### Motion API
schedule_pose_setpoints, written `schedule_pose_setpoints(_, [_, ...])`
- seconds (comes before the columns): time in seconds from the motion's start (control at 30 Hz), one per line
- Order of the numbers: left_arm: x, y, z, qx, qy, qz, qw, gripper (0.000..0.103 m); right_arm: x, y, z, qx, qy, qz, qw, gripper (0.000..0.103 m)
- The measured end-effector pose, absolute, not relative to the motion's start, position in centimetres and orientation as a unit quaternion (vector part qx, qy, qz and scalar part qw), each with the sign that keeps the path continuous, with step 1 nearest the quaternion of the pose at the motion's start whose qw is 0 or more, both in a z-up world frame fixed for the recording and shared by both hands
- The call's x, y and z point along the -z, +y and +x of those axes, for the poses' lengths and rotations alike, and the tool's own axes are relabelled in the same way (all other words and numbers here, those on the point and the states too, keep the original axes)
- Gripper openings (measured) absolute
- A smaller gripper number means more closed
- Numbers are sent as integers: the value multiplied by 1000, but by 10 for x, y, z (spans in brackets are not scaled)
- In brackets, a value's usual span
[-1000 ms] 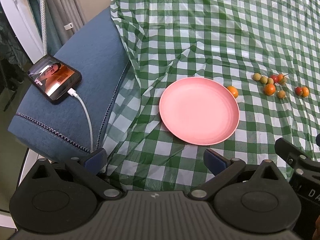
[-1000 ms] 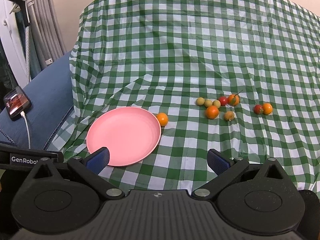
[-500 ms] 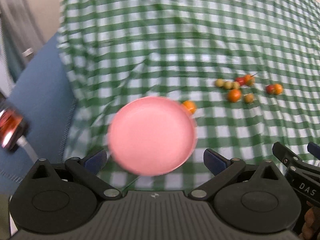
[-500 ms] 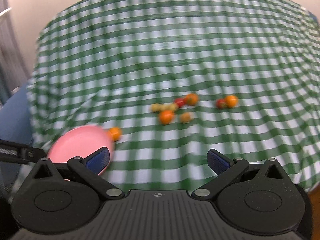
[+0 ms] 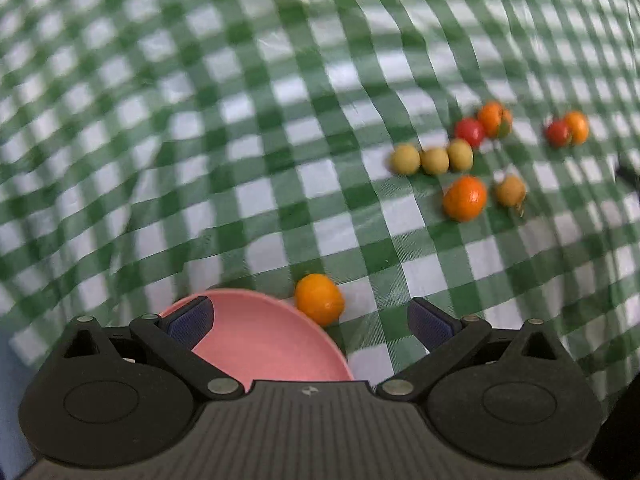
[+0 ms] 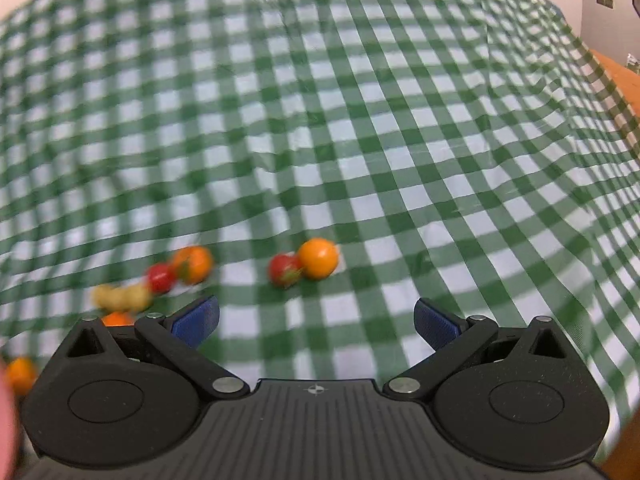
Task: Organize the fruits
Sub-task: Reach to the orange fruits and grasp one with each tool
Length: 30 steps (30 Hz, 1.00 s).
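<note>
Both grippers are hanging released and empty: the left gripper (image 5: 310, 314) over the pink plate (image 5: 260, 340), beside an orange (image 5: 319, 299). The right gripper (image 6: 316, 320) is facing a tomato (image 6: 283, 269) mid-cloth, likely choosing it.

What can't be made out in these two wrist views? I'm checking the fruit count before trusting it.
- Round pink plate: left wrist view, its near half is hidden behind the left gripper.
- Yellow-green fruits: right wrist view, motion blur merges them, so no count.
- Orange fruit: right wrist view, mostly hidden by the right gripper.
- Orange fruit at the left edge: right wrist view, blurred and partly cut off.
</note>
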<state>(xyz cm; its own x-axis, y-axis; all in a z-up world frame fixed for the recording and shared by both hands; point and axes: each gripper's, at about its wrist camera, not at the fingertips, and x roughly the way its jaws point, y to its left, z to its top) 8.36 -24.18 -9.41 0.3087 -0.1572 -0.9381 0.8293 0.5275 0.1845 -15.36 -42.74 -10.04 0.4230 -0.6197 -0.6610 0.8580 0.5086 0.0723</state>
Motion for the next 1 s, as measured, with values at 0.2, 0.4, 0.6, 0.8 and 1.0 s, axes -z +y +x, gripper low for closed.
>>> schedule_pose_setpoints(0.2, [134, -266, 106, 361, 520, 390, 668, 103, 136, -499, -136, 504, 285, 263, 772, 102])
schedule_pose_setpoints(0.4, [153, -277, 111, 384, 540, 416, 623, 103, 160, -507, -111, 493, 320, 256, 768, 102])
schedule_pose_setpoints(0.6, [161, -276, 110, 377, 527, 456, 609, 75, 167, -493, -108, 501, 344, 205, 767, 74])
schedule_pose_setpoints(0.8, [150, -273, 112, 380, 527, 440, 619, 42, 159, -490, -117, 499, 320, 200, 780, 39])
schedule_pose_setpoints(1.0, [108, -264, 111, 383, 513, 388, 663, 42, 122, -479, -132, 506, 273, 182, 798, 39])
